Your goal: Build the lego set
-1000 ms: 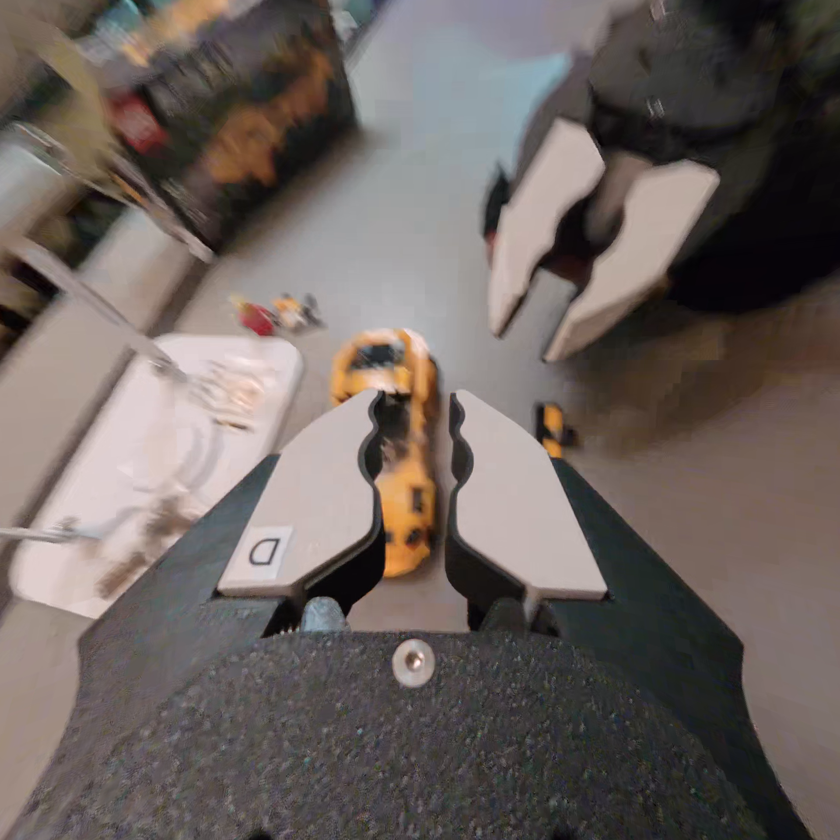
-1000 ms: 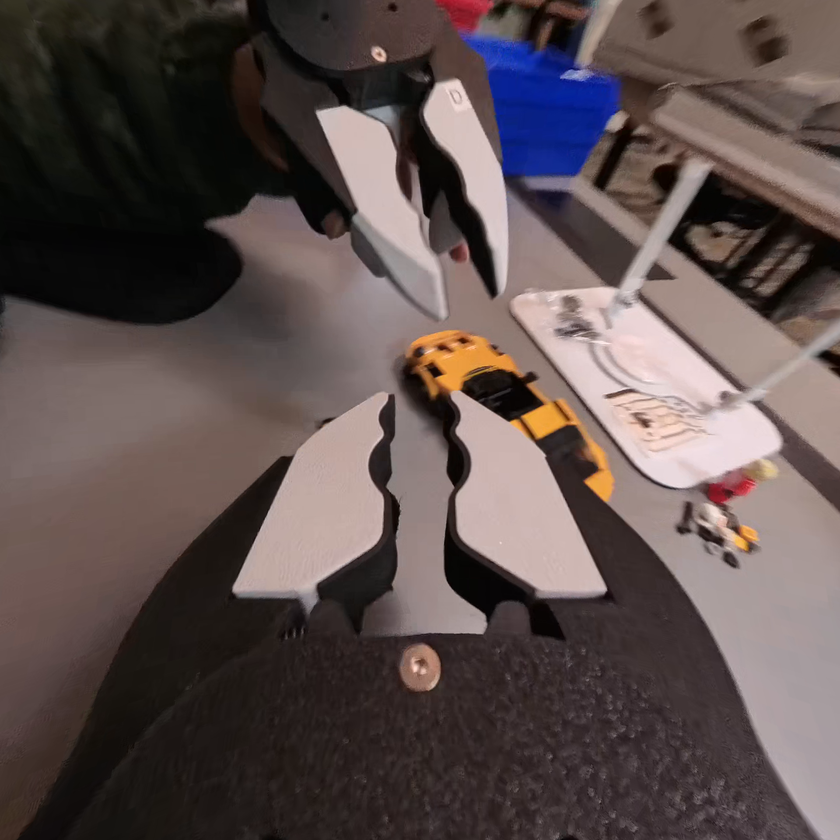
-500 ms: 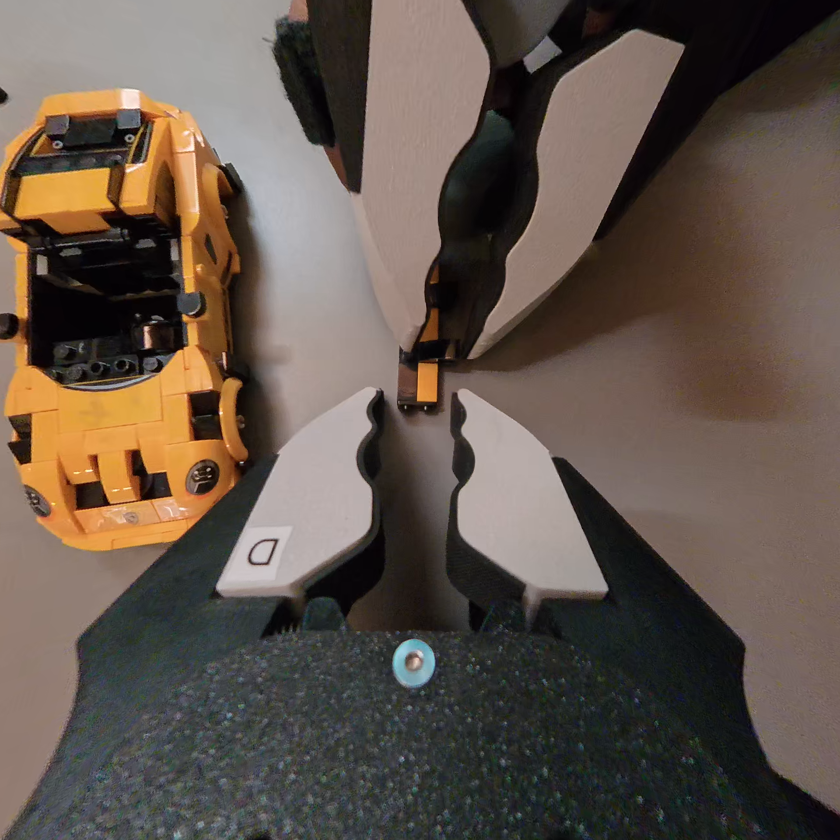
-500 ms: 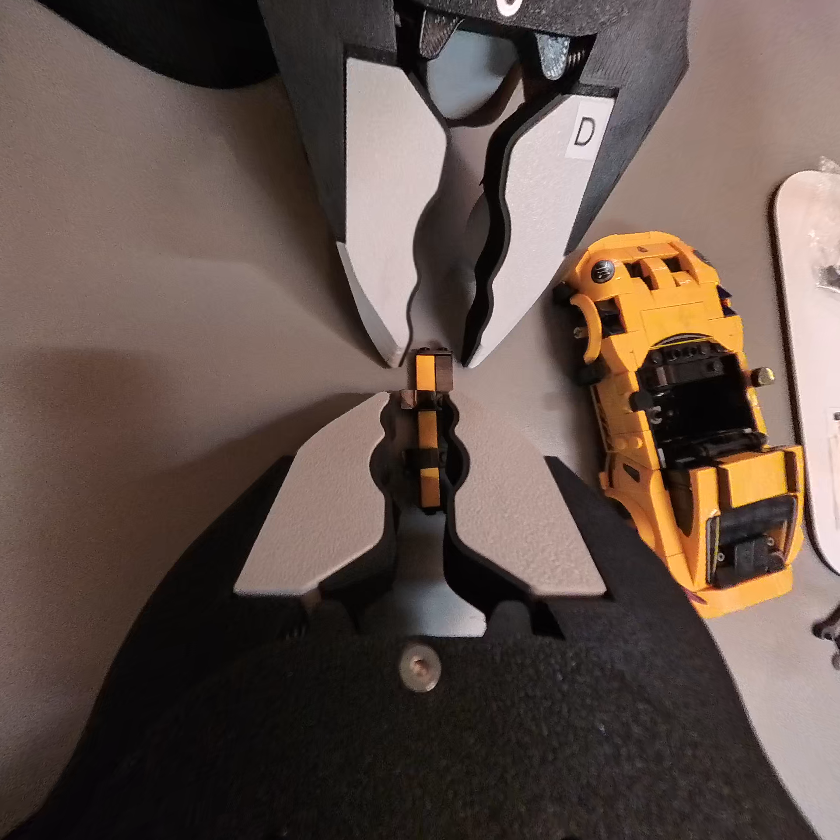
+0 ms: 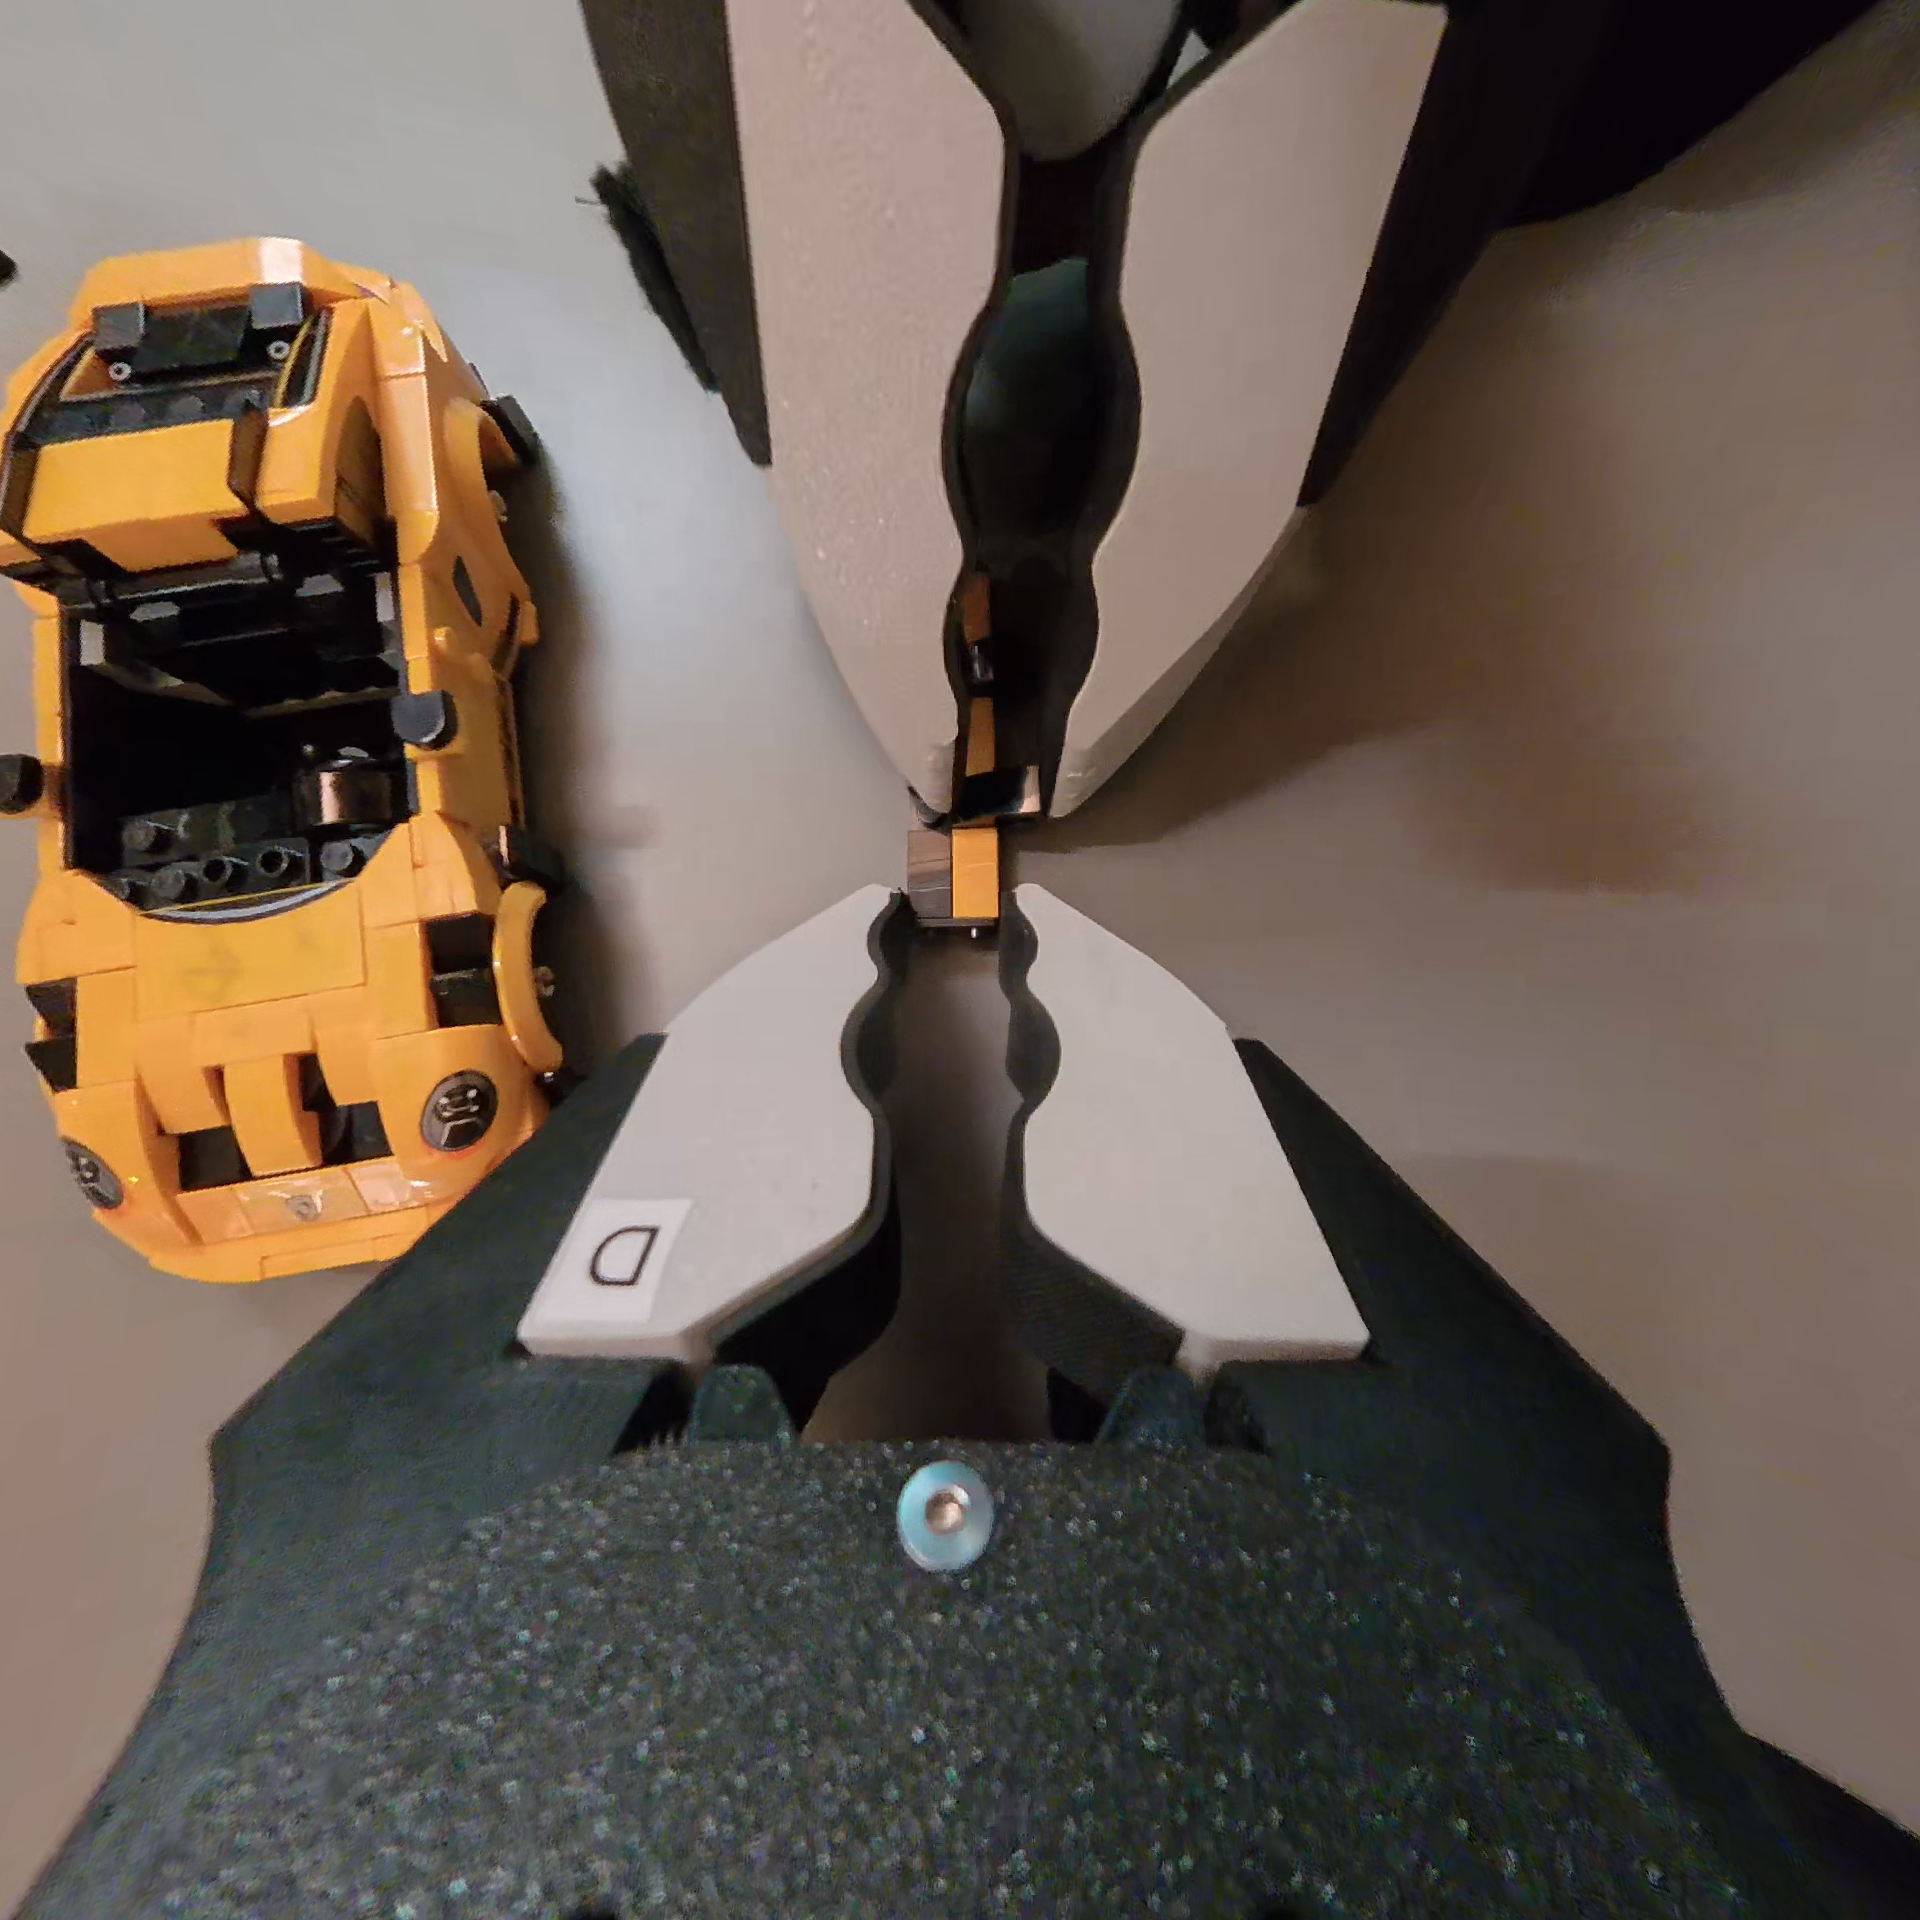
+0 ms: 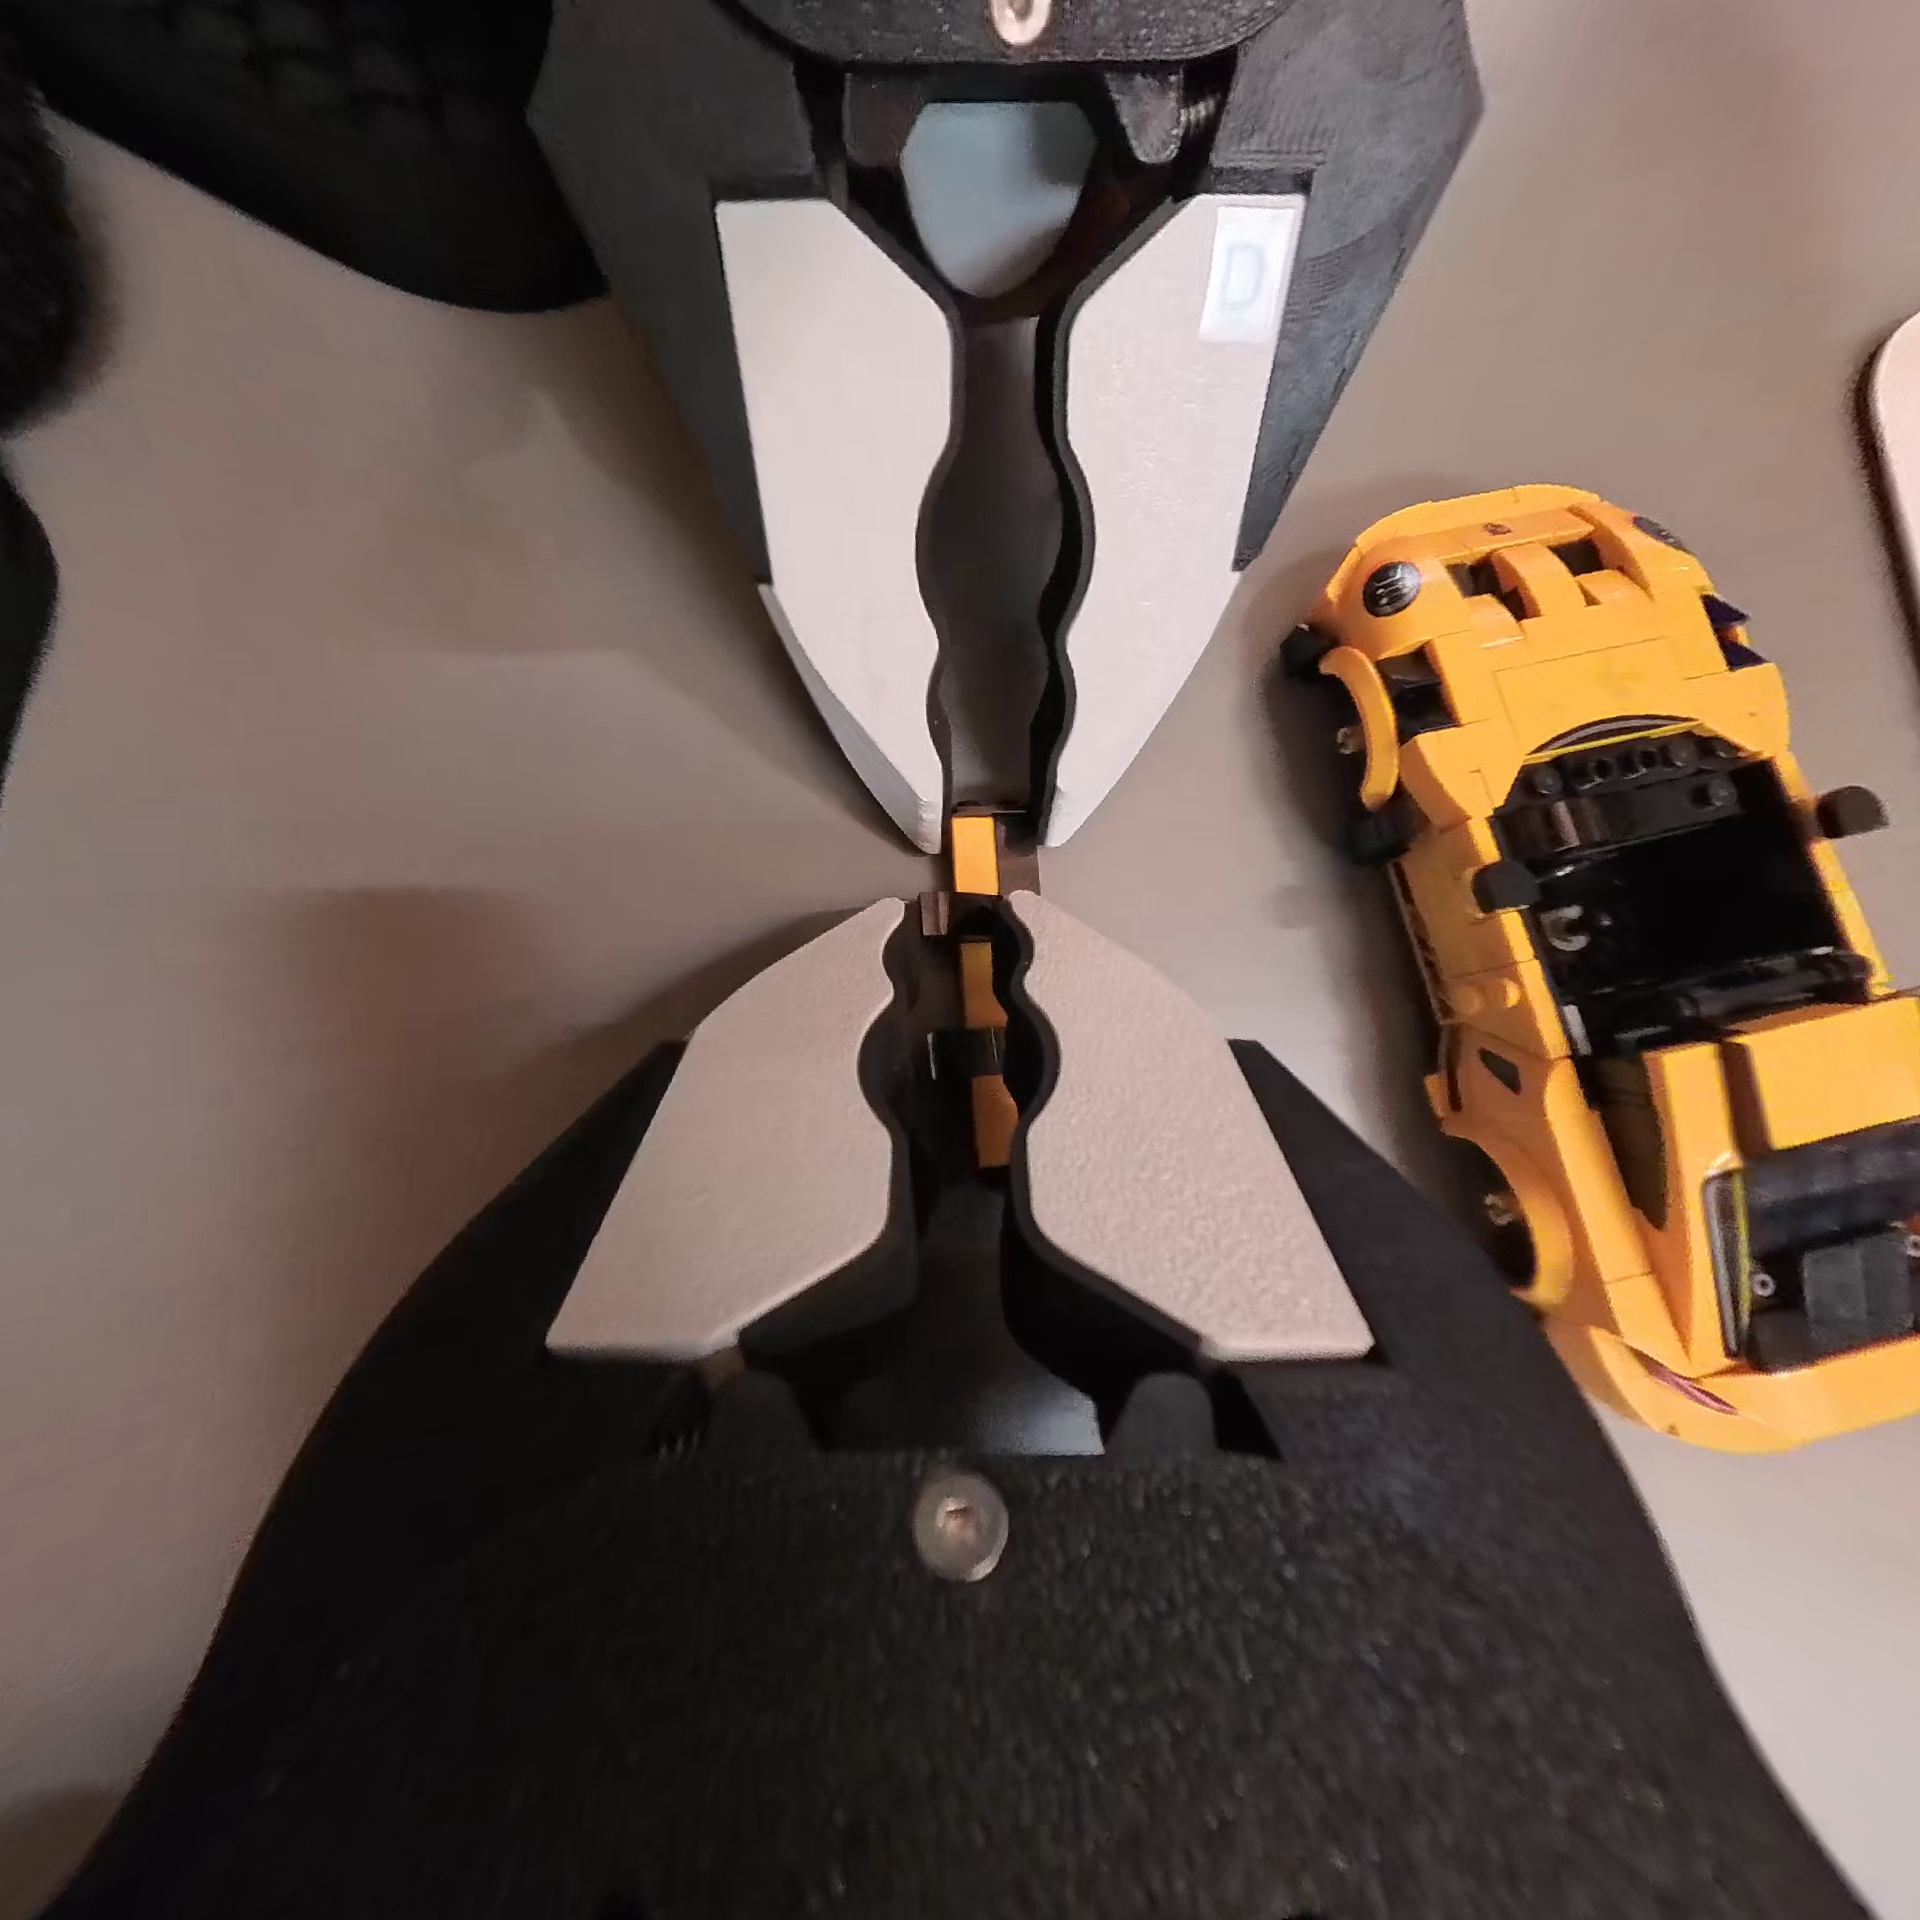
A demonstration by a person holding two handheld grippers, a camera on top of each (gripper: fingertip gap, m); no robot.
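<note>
A second ago both grippers hung tilted above the table, well apart, with the yellow car (image 5: 260, 748) lying ahead between them. Now they point straight down, tip to tip. The right gripper (image 6: 956, 914) has closed on the small yellow-and-black piece (image 6: 982, 1049), which then lay loose on the table. The left gripper (image 5: 951, 904) has since half a second ago narrowed onto that piece's other end.
</note>
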